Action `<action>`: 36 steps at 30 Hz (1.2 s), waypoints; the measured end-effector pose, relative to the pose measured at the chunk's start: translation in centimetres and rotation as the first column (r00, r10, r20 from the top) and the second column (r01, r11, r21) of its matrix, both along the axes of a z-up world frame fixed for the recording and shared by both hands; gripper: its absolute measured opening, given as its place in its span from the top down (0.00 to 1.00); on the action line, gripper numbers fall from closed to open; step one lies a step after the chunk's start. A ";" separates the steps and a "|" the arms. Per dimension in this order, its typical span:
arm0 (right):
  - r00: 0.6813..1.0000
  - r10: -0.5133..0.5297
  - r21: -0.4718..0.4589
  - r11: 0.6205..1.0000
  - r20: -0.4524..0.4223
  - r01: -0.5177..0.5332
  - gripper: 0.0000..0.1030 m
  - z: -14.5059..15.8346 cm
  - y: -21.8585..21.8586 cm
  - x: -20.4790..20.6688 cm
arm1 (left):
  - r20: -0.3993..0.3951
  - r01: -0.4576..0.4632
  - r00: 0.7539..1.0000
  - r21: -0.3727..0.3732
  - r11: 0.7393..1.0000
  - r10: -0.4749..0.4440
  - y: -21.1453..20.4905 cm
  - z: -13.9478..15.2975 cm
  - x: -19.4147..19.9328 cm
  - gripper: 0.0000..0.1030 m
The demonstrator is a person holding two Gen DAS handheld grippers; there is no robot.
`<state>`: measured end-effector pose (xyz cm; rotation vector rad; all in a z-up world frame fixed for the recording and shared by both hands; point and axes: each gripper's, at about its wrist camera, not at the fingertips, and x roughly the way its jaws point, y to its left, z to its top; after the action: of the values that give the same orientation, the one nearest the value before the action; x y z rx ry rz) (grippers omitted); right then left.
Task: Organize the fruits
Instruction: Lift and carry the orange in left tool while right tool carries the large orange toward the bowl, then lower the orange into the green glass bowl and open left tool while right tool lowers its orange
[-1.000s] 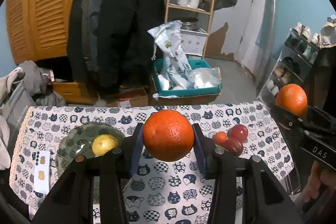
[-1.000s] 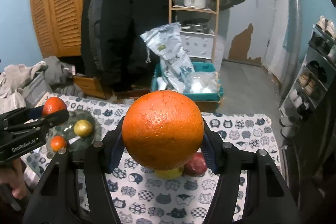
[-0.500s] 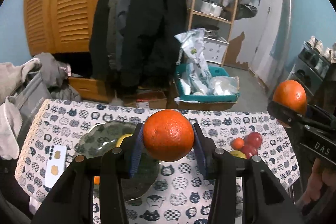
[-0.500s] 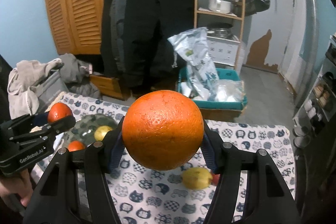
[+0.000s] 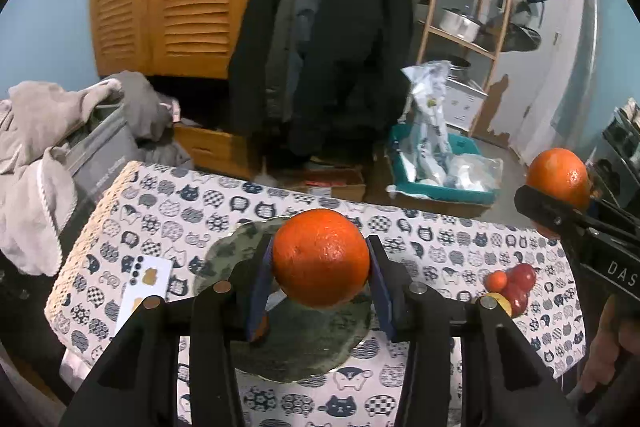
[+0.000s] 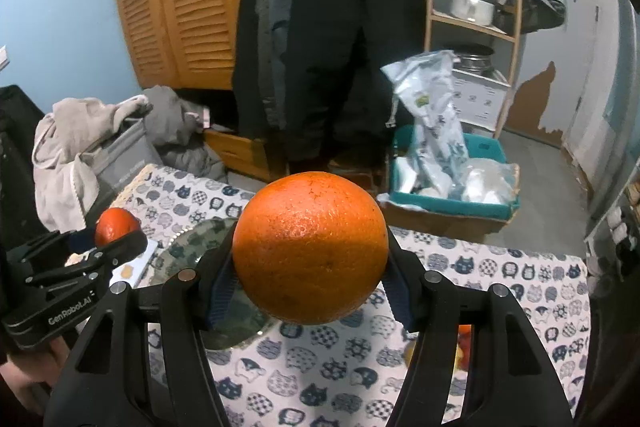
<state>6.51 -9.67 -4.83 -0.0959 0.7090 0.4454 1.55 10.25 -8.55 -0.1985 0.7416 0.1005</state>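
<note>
- Your left claw (image 5: pixel 320 267) clamps a small round orange (image 5: pixel 320 263) above the green plate (image 5: pixel 224 259).
- Your right claw (image 6: pixel 310 251) clamps a bigger round orange (image 6: pixel 310 247); neither shows a long axis.
- Only your left view shows the red fruits (image 5: pixel 518 283) on the cat-print table (image 5: pixel 160 203).

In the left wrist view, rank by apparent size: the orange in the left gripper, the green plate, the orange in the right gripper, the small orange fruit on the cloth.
1. green plate, partly hidden
2. orange in the left gripper, though nearness to the camera inflates it
3. orange in the right gripper
4. small orange fruit
</note>
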 end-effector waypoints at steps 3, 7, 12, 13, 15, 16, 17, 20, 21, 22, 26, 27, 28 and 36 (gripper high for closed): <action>1.000 0.021 -0.002 1.000 -0.007 -0.021 0.38 -0.2 1.5 0.4 | -0.007 -0.023 1.000 -0.004 1.000 0.023 1.2 -0.3 -0.1 0.56; 0.999 0.048 -0.007 0.999 -0.023 -0.048 0.38 -0.9 3.5 0.7 | -0.026 -0.044 0.999 -0.009 0.999 0.043 2.5 -1.3 0.0 0.56; 0.996 0.071 -0.006 0.997 -0.054 -0.072 0.38 -2.0 5.5 1.4 | -0.073 -0.058 0.996 -0.016 0.998 0.057 3.6 -3.1 0.4 0.56; 0.995 0.074 -0.007 0.997 -0.060 -0.074 0.38 -2.3 5.7 1.6 | -0.085 -0.060 0.995 -0.014 0.998 0.059 3.7 -3.6 0.6 0.56; 0.994 0.080 -0.009 0.997 -0.077 -0.081 0.38 -3.0 6.5 1.9 | -0.110 -0.063 0.992 -0.010 0.998 0.061 3.9 -4.7 1.0 0.56; 0.993 0.082 -0.010 0.996 -0.085 -0.083 0.38 -3.4 6.7 2.1 | -0.120 -0.063 0.991 -0.009 0.998 0.061 4.0 -5.1 1.2 0.56; 0.992 0.085 -0.012 0.996 -0.097 -0.086 0.38 -3.9 7.1 2.3 | -0.131 -0.064 0.989 -0.010 0.998 0.062 4.1 -5.6 1.3 0.56; 0.987 0.092 -0.015 0.995 -0.128 -0.094 0.38 -5.2 7.9 2.9 | -0.170 -0.064 0.984 -0.020 0.998 0.059 4.3 -7.1 1.8 0.56; 0.985 0.094 -0.017 0.995 -0.142 -0.097 0.38 -5.7 8.1 3.2 | -0.186 -0.063 0.981 -0.028 0.998 0.057 4.4 -7.8 2.0 0.56; 0.984 0.095 -0.018 0.995 -0.153 -0.099 0.38 -6.2 8.2 3.4 | -0.196 -0.063 0.979 -0.034 0.997 0.055 4.5 -8.3 2.1 0.56; 0.976 0.089 -0.035 0.995 -0.198 -0.098 0.38 -8.4 8.5 4.2 | -0.241 -0.057 0.969 -0.042 0.998 0.045 4.3 -10.2 2.8 0.56; 0.973 0.087 -0.042 0.994 -0.214 -0.098 0.38 -9.2 8.5 4.4 | -0.249 -0.055 0.968 -0.040 0.998 0.043 4.2 -10.6 3.0 0.56; 0.971 0.084 -0.045 0.994 -0.222 -0.096 0.38 -9.6 8.6 4.6 | -0.259 -0.052 0.965 -0.038 0.998 0.040 4.0 -11.0 3.1 0.56; 0.953 0.084 -0.087 0.990 -0.292 -0.114 0.38 -13.3 8.9 5.3 | -0.332 -0.031 0.943 -0.041 0.999 0.016 2.8 -14.0 3.8 0.56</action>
<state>11.83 -0.81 -18.18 -0.1666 1.0181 0.5248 5.30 13.07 -22.56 -0.2372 1.0795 0.1417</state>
